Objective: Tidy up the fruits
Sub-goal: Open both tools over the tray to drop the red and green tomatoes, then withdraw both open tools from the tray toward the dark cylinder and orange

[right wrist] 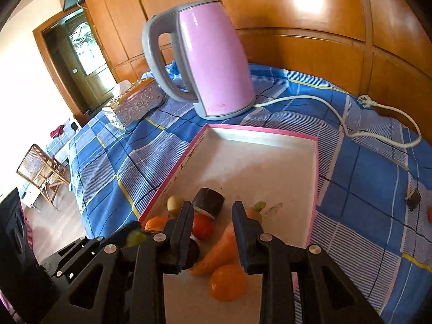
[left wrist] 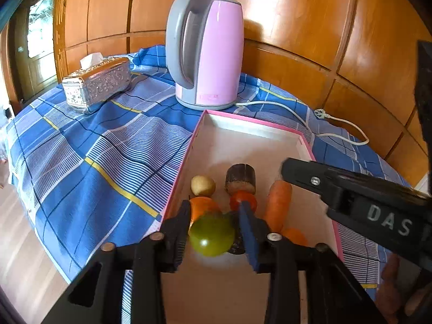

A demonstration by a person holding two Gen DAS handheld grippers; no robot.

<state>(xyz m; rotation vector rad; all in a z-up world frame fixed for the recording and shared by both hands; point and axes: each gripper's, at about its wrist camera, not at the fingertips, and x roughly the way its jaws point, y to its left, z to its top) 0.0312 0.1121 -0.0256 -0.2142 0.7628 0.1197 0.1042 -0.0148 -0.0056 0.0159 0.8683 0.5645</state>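
Note:
A pink-rimmed tray (left wrist: pixel 253 140) (right wrist: pixel 259 162) lies on the blue checked cloth. In it are a small potato (left wrist: pixel 202 185), a dark sugarcane stub (left wrist: pixel 240 178) (right wrist: pixel 209 201), a red tomato (left wrist: pixel 239 199) (right wrist: pixel 203 225), a carrot (left wrist: pixel 278 202) (right wrist: pixel 224 248) and oranges (left wrist: pixel 201 208) (right wrist: pixel 228 282). My left gripper (left wrist: pixel 216 213) holds a green fruit (left wrist: pixel 212 235) between its fingers, just above the tray's near end. My right gripper (right wrist: pixel 213 217) is open and empty over the carrot; it shows in the left wrist view (left wrist: pixel 351 197).
A pink kettle (left wrist: pixel 208 48) (right wrist: pixel 208 59) stands behind the tray, its white cord (right wrist: pixel 337 108) trailing right. A silver tissue box (left wrist: pixel 97 83) (right wrist: pixel 135 102) sits at the far left. Another dark stub (right wrist: pixel 413 198) lies on the cloth at the right.

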